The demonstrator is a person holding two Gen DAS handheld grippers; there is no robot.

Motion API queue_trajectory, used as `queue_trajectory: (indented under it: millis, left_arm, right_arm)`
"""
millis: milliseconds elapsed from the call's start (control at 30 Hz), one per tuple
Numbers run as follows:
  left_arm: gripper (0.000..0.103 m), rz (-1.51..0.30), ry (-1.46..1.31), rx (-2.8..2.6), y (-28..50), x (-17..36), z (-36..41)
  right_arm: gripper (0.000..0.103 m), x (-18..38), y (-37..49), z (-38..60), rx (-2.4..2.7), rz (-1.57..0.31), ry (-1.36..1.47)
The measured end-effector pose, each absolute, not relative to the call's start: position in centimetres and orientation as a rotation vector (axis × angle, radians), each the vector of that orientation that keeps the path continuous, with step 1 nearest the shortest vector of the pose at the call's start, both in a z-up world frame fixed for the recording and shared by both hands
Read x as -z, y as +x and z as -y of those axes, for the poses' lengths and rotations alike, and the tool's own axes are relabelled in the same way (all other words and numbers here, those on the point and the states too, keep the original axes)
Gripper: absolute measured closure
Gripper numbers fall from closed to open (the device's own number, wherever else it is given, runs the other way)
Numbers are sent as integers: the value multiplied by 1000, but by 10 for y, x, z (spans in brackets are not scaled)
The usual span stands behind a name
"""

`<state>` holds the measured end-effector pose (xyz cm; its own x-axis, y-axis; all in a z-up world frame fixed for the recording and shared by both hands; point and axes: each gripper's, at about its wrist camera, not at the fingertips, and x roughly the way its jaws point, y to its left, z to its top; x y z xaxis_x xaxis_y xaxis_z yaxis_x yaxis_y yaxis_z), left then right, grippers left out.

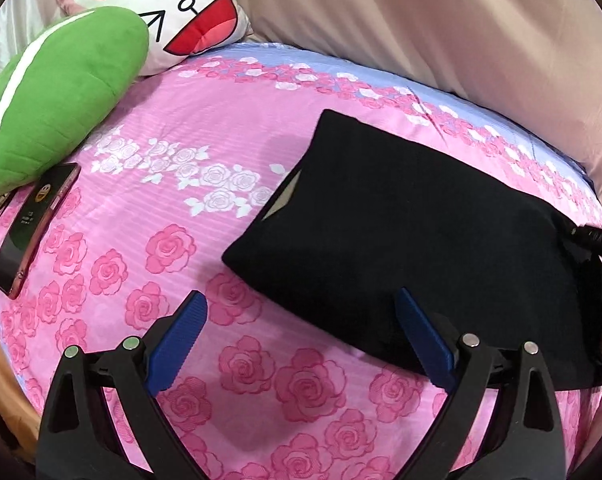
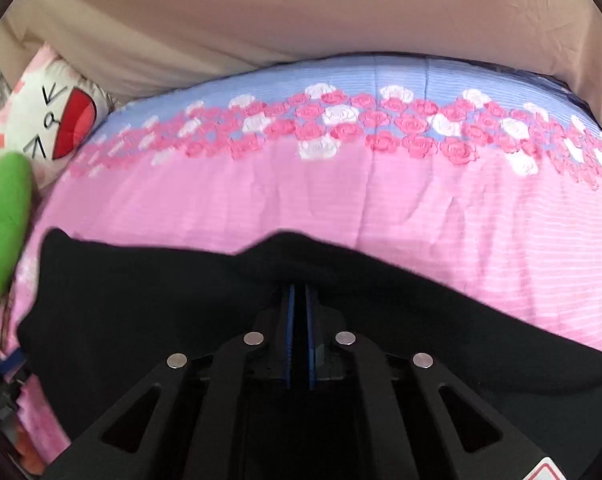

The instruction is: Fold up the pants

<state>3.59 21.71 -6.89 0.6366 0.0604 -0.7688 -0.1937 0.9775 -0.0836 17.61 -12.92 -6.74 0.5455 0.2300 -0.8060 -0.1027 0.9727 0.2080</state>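
Bed with a pink rose-print sheet, blue band with roses along the far edge, beige curtain behind. Black pants lie folded into a compact rectangle on the sheet, right of centre in the left wrist view; a bit of light lining shows at the fold's left edge. Left gripper spread wide, holding nothing — its right blue finger sits over the near edge of the pants, left finger over bare sheet. Right gripper clamped narrow on the pants, blue pads pressed together with black fabric bunched over the tips, the cloth filling the lower part of that view. Green leaf-shaped plush at far left, white cartoon-face pillow behind it. Phone with pink case lies flat just beside the plush, screen up.
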Motion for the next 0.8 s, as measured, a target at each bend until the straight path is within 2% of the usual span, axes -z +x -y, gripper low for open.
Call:
queue_trajectory:
  millis: [67,167,267,367,433,467,500,533,600,700,800]
  left_arm:
    - [9,-860,-169,-143,34,68,-218]
    - [7,-873,-240,-127,41,74,-226]
    - [5,-885,-335,-119,49,84,-238]
    - [6,-864,-361,-122,56,84,-242]
    - [25,-856,-341,-133,62,83,-240]
    - [44,-853,-313,-153,64,81,-237]
    - [68,-836,-273,-173,65,76,-233]
    - [77,-825,-258,-170,65,71,-229]
    - [85,-811,-254,-141,66,58,-221]
    - [87,-741,-197,-66,59,19,-188]
    - [87,-651,-99,80,42,-26,-117]
  right_arm:
    - [99,55,167,128,-218,-926,148]
    - [99,73,175,118,-177,-985,82]
    - [92,57,154,117,-199,-924,117]
    - [74,41,128,120,-225,-864,151]
    - [67,35,110,123,-221,-841,132]
    - [64,34,101,128,-213,-837,128]
    - [61,33,92,133,-209,-832,138]
    - [61,33,83,140,-205,-830,157]
    - [57,34,70,154,-184,-821,182]
    - [53,32,51,181,-137,-796,201]
    - [51,27,30,215,-97,-761,249]
